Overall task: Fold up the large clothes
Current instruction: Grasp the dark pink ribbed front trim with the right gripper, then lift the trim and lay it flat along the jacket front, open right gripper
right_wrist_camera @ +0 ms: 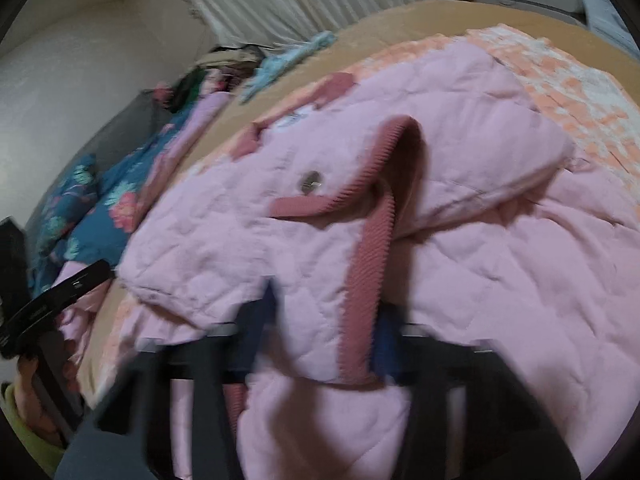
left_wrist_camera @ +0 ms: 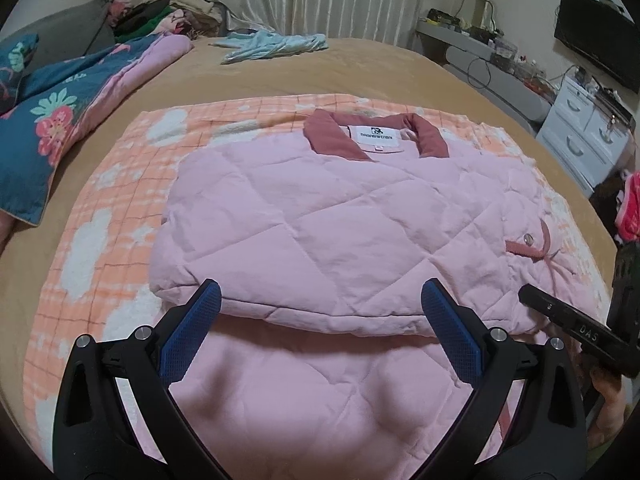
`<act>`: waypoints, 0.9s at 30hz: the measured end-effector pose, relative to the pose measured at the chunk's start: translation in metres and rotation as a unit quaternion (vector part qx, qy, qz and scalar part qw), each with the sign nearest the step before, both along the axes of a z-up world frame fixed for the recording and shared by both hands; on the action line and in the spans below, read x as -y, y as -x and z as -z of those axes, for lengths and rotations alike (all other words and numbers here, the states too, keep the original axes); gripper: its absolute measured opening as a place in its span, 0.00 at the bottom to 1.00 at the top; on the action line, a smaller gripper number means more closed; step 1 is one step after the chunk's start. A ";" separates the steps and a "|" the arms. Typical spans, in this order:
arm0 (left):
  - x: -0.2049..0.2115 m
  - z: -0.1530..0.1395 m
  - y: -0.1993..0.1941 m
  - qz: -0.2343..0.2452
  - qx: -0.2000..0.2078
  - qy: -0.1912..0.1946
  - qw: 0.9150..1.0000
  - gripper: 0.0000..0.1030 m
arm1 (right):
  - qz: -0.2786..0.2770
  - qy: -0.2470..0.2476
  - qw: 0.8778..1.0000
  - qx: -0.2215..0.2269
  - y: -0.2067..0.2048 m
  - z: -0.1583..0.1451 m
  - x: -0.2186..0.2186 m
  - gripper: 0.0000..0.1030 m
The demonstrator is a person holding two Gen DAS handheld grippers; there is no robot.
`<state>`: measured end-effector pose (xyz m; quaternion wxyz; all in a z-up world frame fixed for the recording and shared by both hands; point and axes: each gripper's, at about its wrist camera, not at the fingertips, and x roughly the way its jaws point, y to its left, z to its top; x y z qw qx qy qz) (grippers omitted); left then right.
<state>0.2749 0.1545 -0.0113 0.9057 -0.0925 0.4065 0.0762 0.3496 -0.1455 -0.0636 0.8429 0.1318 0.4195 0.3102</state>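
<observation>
your left hand-held gripper hangs spread over the pink quilted jacket; your right hand-held gripper pinches its ribbed hem. floral duvet and blue garment lie apart on the bed.

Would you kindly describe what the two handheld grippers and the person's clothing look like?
The left gripper has black curved arms with silver bolts and blue textured finger pads. The right gripper looks the same but blurred; its black side bar carries white lettering. A yellow-green sleeve shows at the left wrist.
</observation>
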 end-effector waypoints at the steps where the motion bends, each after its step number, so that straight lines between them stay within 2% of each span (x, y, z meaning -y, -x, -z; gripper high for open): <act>1: -0.001 -0.001 0.001 -0.001 0.002 0.002 1.000 0.91 | -0.005 0.010 1.000 0.016 0.003 -0.006 -0.003 0.20; 5: -0.006 -0.008 0.003 -0.004 0.017 0.011 1.000 0.91 | -0.025 0.039 0.994 0.096 0.020 -0.041 -0.010 0.16; 10: -0.015 -0.019 0.004 -0.006 0.030 0.013 0.999 0.91 | -0.044 0.062 0.979 0.192 0.028 -0.100 -0.023 0.15; 15: -0.026 -0.030 0.005 -0.015 0.049 0.012 0.999 0.91 | -0.050 0.067 0.966 0.245 0.016 -0.146 -0.031 0.15; 21: -0.036 -0.037 0.002 -0.020 0.059 0.008 0.998 0.91 | -0.038 0.086 0.961 0.260 -0.007 -0.165 -0.033 0.15; 27: -0.045 -0.035 -0.003 -0.023 0.059 0.014 0.998 0.91 | -0.017 0.113 0.965 0.237 -0.024 -0.144 -0.037 0.15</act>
